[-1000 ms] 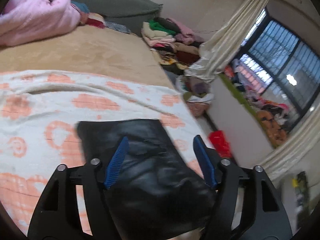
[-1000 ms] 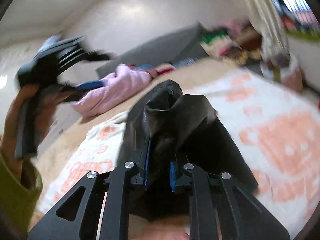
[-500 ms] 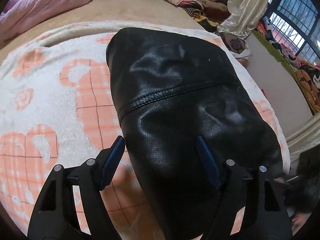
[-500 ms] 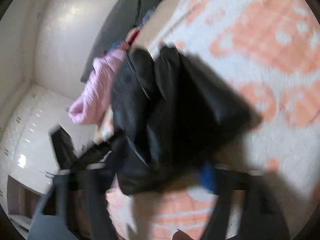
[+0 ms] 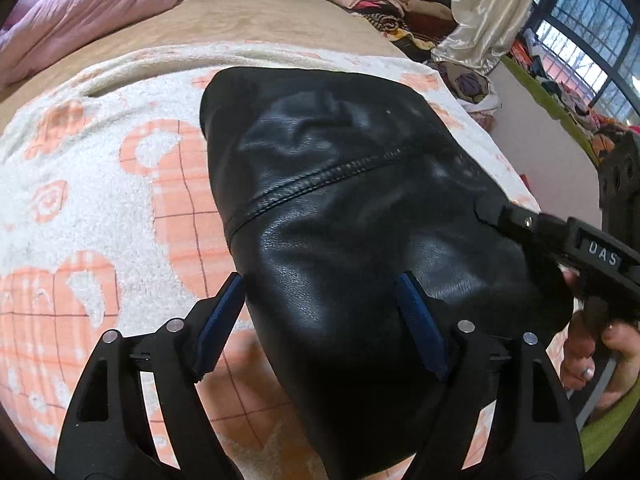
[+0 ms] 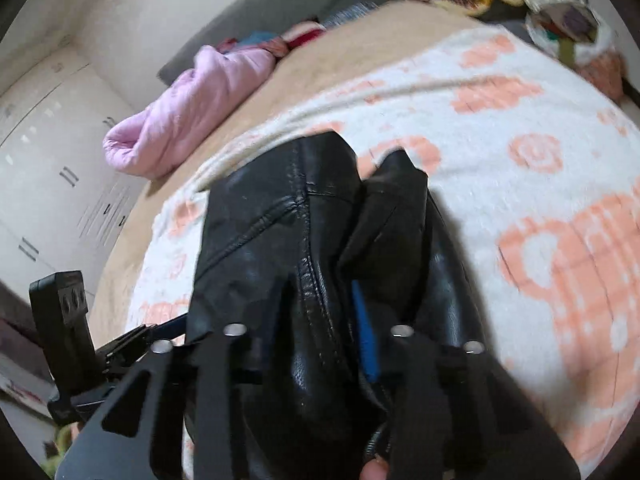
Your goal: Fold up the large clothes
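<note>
The black leather jacket (image 5: 352, 208) is seen lying in a folded bundle on the white-and-orange patterned blanket (image 5: 100, 208), with its long axis running straight away from the left gripper (image 5: 320, 320). The near end of the bundle is straddled by that gripper: one blue pad sits at the bundle's left edge, the other lies over the leather further right. The jaws have just been opening further and are held wide. The leather is between them, but no squeeze is visible, so it is not gripped on this side.

At the right edge of the bundle the right gripper (image 6: 324, 312) is brought in from the side, and in the left wrist view its tip is seen against the leather. In its own view, which is blurred, a raised ridge of leather beside the stitched seam (image 6: 312, 280) is placed between the fingers. Those jaws have just been closing down and now stand narrow, and the ridge appears to be pinched between them.

So the bundle is reached lengthwise by the left and crosswise by the right. The next fold is judged likely to be led by the right hand, since the hold is there. The slack leather could be dragged askew if the left is not steadied.
</note>
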Demonstrator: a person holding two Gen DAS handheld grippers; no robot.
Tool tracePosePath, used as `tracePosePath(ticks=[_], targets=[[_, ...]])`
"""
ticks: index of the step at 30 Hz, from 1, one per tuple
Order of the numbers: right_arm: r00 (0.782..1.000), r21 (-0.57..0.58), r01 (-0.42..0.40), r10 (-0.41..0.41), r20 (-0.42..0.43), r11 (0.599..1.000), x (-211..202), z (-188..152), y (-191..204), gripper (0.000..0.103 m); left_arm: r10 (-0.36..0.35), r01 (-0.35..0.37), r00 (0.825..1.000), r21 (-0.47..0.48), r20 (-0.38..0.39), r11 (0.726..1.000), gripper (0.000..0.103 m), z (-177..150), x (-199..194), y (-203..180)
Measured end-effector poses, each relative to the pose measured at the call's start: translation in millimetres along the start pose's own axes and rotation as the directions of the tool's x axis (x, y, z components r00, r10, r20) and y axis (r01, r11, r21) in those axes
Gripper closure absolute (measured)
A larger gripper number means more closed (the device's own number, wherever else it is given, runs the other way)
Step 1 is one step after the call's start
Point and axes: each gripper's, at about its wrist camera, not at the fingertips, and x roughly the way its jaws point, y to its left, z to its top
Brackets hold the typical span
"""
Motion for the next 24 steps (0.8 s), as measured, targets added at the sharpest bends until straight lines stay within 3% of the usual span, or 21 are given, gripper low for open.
tracePosePath(ticks=[2,7,10,13,21,24], targets=[[0.999,-0.050,-0.014,0.017,0.050,0.999,-12,3,4,0.085,-0.014,0.014,1.000,0.005,0.017,1.000,0.030,1,-7,-3],[0.987,-0.063,-0.043,0.052,0.155,0.997,-40,16,-13,0.086,-0.006,0.004,0.999,0.045,0.036,0.999,0.024,5,-16,-18],[0.991,-0.021,-0.061,0.063,0.116,0.998,-26,12,-35,0.086,0.018,-0.020,1.000,0.074,0.026,0.997,0.022,2,-9,-25],[0.998,0.003,-0.027,0.027,0.055,1.000,-3,-2,-51,0.086,0.021,-0.020,1.000,0.075,-0.008,0.997,0.022,-1,6,-28],[0.997,0.027,0.058,-0.060,0.051,0.998,13,-17,-70,0.073,0.005,-0.003,1.000,0.064,-0.026,0.998,0.017,-6,18,-29],[0.994,0.036,0.054,-0.058,0.097,0.998,1,-22,-67,0.060,0.001,0.001,1.000,0.049,-0.026,0.999,0.015,-7,17,-26]])
